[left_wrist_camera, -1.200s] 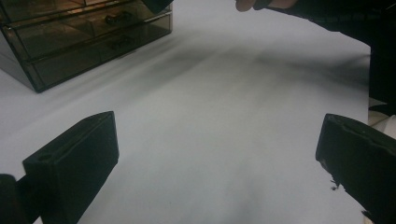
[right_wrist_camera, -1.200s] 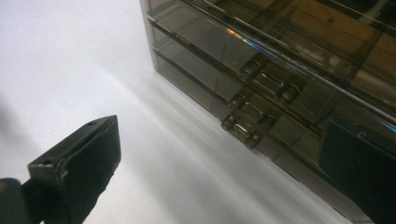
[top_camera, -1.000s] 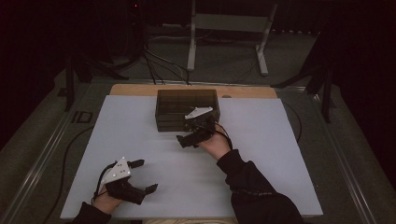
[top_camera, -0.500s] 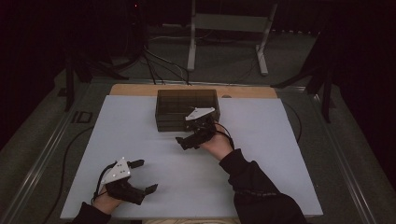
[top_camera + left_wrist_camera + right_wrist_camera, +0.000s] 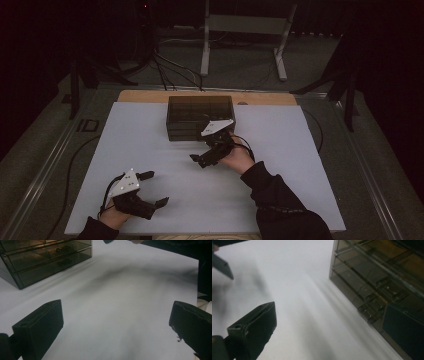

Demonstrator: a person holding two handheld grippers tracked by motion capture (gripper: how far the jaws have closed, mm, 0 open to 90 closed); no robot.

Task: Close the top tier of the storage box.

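beside the drawer box (image 5: 200, 117), right gripper (image 5: 212, 145) fingers apart.

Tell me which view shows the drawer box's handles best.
Right gripper view: the drawer box sits close, its front handles distinct beside the open right claw. Left gripper view shows them small and far. High view shows just a dark block.

You had bare white sheet (image 5: 150, 145) open between your grippers; the smoked drawer box (image 5: 200, 117) blocked the far middle, standing just beside your right gripper (image 5: 212, 147), jaws apart.
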